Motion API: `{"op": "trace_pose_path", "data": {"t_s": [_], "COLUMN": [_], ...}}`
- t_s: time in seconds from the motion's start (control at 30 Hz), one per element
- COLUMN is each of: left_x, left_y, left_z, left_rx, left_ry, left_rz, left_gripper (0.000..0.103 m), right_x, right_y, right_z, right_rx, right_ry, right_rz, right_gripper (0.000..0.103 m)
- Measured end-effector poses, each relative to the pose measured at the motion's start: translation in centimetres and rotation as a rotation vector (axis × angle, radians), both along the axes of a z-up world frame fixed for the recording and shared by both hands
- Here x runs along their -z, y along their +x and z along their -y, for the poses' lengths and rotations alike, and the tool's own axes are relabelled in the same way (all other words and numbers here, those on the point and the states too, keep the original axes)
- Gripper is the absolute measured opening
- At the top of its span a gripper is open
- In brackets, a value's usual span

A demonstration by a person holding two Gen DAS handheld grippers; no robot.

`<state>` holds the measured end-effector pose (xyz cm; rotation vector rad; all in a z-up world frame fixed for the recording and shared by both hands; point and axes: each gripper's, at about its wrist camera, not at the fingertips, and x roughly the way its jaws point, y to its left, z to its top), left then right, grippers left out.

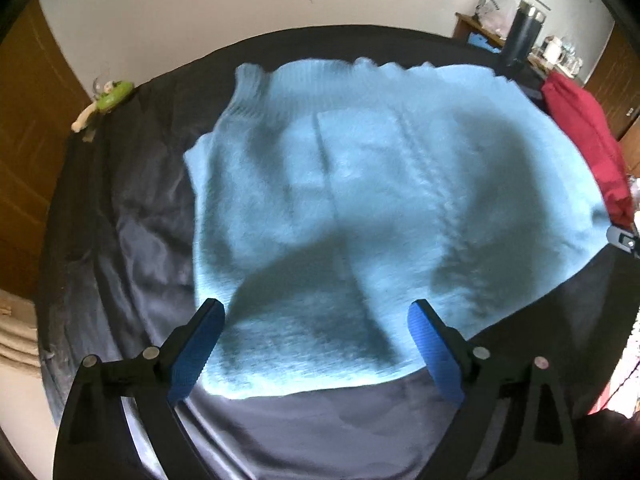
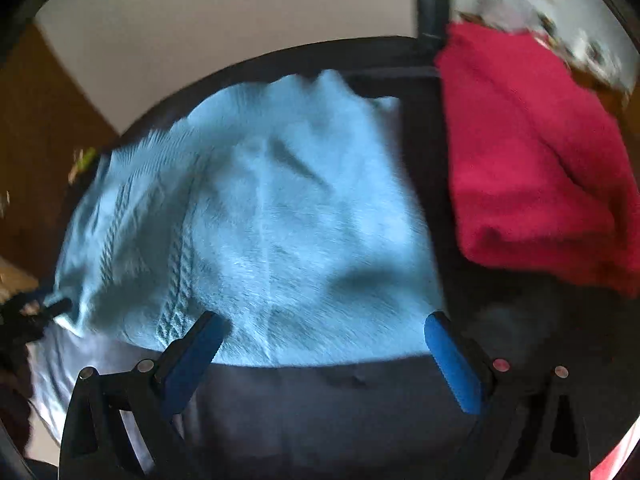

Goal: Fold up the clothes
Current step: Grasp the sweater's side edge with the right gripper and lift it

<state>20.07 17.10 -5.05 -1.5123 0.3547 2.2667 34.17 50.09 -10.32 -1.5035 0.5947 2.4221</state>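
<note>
The left gripper (image 1: 316,344) was held with its jaws wide apart and nothing between them, the blue pads (image 1: 194,350) poised over the near hem of a light blue knitted sweater (image 1: 360,184). The right gripper (image 2: 324,354) was likewise spread wide and empty, its blue pads (image 2: 452,360) poised at the near edge of the same sweater (image 2: 256,216); whether either gripper touched the knit could not be told.

The sweater was laid out flat on a dark sheet (image 1: 132,240), ribbed edges towards twelve o'clock and cable patterning down its length. In the left wrist view it filled the centre, with dark sheet exposed from six to nine o'clock. The tip of the other gripper (image 1: 624,240) was seen at three o'clock, at the sweater's right edge.

A folded red garment (image 2: 528,168) was lying at two o'clock in the right wrist view, just beside the sweater and separated from it by a strip of dark sheet (image 2: 420,168). A dark flask (image 1: 524,32) was standing at one o'clock in the left wrist view, with a cluttered wooden shelf (image 1: 472,24) behind it. A small green object (image 1: 114,94) was resting at ten o'clock near the sheet's far edge. The right wrist view was blurred.
</note>
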Motion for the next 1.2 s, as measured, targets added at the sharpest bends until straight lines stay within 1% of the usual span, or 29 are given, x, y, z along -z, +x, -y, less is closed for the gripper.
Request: {"op": "trace_pose_path", "data": {"t_s": [0.1, 0.2, 0.27, 0.33, 0.47, 0.63, 0.7, 0.83, 0.9, 0.93, 1.0, 1.03, 1.1, 1.17, 1.2], "left_x": [0.4, 1.3, 1.5, 1.8, 2.3, 2.7, 2.9, 3.1, 3.1, 3.1, 3.0, 3.0, 2.8, 2.6, 2.4], "left_y": [-0.6, -1.6, -1.7, -1.8, -2.1, -2.3, -2.3, -2.4, -2.3, -2.2, -2.2, -2.2, -2.1, -1.9, -1.8], "left_z": [-0.9, -1.8, -2.5, -2.9, -3.2, -3.2, -3.3, -3.5, -3.6, -3.7, -3.7, -3.8, -3.9, -3.9, -3.9], "left_rx": [0.023, 0.034, 0.041, 0.046, 0.046, 0.054, 0.057, 0.06, 0.055, 0.051, 0.04, 0.033, 0.017, 0.001, -0.008], "left_ry": [0.008, 0.011, 0.013, 0.012, 0.009, 0.003, 0.0, -0.01, -0.014, -0.016, -0.019, -0.022, -0.027, -0.03, -0.031], "left_rz": [0.001, 0.009, 0.013, 0.016, 0.026, 0.028, 0.029, 0.025, 0.021, 0.019, 0.017, 0.016, 0.014, 0.012, 0.01], "left_gripper": [0.095, 0.095, 0.095, 0.095, 0.095, 0.095, 0.095, 0.095, 0.095, 0.095, 0.095, 0.095, 0.095, 0.095, 0.095], "right_x": [0.5, 2.1, 2.7, 3.0, 3.5, 4.2, 4.0, 4.2, 4.2, 4.3, 4.4, 4.4, 4.7, 5.1, 5.2], "right_y": [1.3, 2.1, 2.5, 2.6, 2.0, 1.0, 1.5, 1.0, 0.8, 0.6, 0.4, 0.2, 0.0, 0.0, 0.1], "right_z": [-1.3, -4.1, -4.4, -4.4, -3.7, -3.4, -4.0, -4.4, -4.6, -4.7, -4.9, -4.9, -5.3, -5.6, -5.8], "right_rx": [0.086, 0.183, 0.229, 0.239, 0.249, 0.27, 0.281, 0.292, 0.298, 0.301, 0.306, 0.309, 0.314, 0.319, 0.317], "right_ry": [-0.091, -0.206, -0.286, -0.329, -0.376, -0.401, -0.405, -0.418, -0.425, -0.428, -0.435, -0.439, -0.452, -0.476, -0.487], "right_rz": [0.004, -0.003, -0.025, -0.047, -0.082, -0.126, -0.151, -0.177, -0.19, -0.196, -0.209, -0.215, -0.224, -0.226, -0.226], "right_gripper": [0.102, 0.102, 0.102, 0.102, 0.102, 0.102, 0.102, 0.102, 0.1, 0.095, 0.081, 0.064, 0.047, 0.037, 0.037]}}
